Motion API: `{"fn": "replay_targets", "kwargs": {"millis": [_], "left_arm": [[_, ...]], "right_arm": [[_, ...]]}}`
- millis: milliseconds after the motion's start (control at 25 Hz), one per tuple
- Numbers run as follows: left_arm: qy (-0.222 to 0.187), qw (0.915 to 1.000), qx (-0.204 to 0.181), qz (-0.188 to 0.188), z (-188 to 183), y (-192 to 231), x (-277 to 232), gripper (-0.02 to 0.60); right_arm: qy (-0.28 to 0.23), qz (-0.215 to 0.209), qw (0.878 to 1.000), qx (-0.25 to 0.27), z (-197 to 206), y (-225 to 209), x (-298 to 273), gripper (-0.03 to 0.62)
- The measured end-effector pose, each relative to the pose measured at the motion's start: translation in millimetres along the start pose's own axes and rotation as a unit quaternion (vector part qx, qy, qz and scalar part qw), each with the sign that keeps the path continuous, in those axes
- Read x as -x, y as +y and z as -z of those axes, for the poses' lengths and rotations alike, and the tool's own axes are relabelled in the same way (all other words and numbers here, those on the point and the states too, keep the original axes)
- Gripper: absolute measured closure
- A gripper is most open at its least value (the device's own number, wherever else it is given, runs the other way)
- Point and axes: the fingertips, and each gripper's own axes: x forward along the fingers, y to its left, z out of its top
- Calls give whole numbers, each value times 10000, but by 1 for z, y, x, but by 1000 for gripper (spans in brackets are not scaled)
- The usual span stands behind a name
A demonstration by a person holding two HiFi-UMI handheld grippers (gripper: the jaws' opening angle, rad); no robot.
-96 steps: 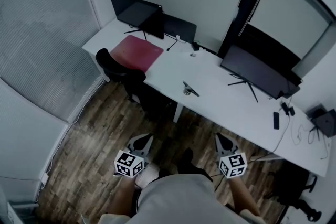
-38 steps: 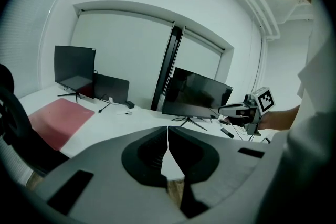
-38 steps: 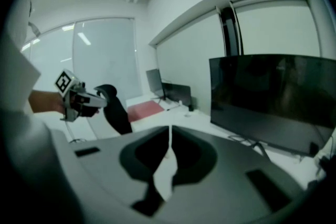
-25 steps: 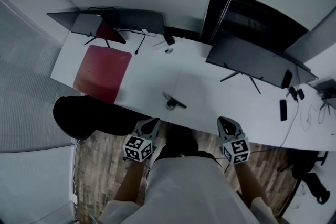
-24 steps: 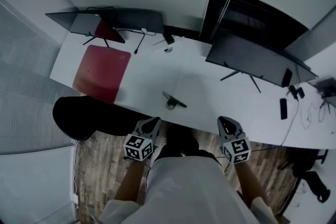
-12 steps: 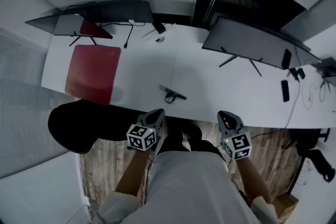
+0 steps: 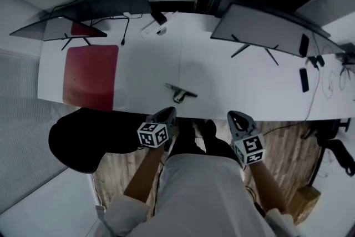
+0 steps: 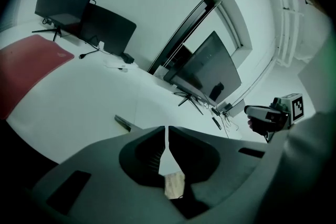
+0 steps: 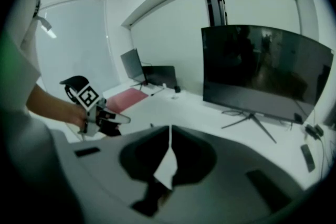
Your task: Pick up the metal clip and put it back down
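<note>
The metal clip is a dark flat bar with a small round part and lies near the front edge of the white desk. In the left gripper view the metal clip shows just beyond the jaws on the left. My left gripper hangs at the desk's front edge, just short of the clip, with its jaws shut and nothing held. My right gripper is level with it further right, also shut and empty. Each gripper shows in the other's view: the right gripper and the left gripper.
A red mat lies on the desk's left part. Dark monitors stand at the back left and back right. A phone and cables lie at the far right. A black chair stands left of me under the desk's edge.
The view has closed in on the desk and both grippers have come forward to its front edge. The clip lies where it was. Both pairs of jaws stay shut.
</note>
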Motion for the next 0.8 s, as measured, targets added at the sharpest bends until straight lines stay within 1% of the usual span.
{"fn": "replay_targets", "kwargs": {"millis": [160, 240, 400, 480, 640, 720, 800], "left_arm": [[217, 9995, 249, 7, 14, 11, -15, 542], [333, 9987, 387, 1, 22, 17, -23, 510], [458, 9955, 833, -6, 33, 29, -38, 498], [481, 9923, 1138, 13, 38, 34, -47, 484], [558, 9833, 1732, 31, 46, 43, -64, 455], [569, 9785, 1979, 53, 47, 44, -70, 432], [555, 9748, 2162, 38, 48, 48, -75, 422]], "right_arm": [[52, 27, 9999, -122, 5, 1, -10, 560], [106, 39, 9998, -177, 9, 1, -15, 560], [191, 57, 9994, -275, 15, 2, -23, 560], [220, 65, 9992, -320, 18, 3, -26, 560], [288, 99, 9987, -410, 24, 2, -28, 560], [328, 121, 9984, -448, 28, 2, -28, 560], [370, 142, 9980, -485, 33, 1, -29, 560]]}}
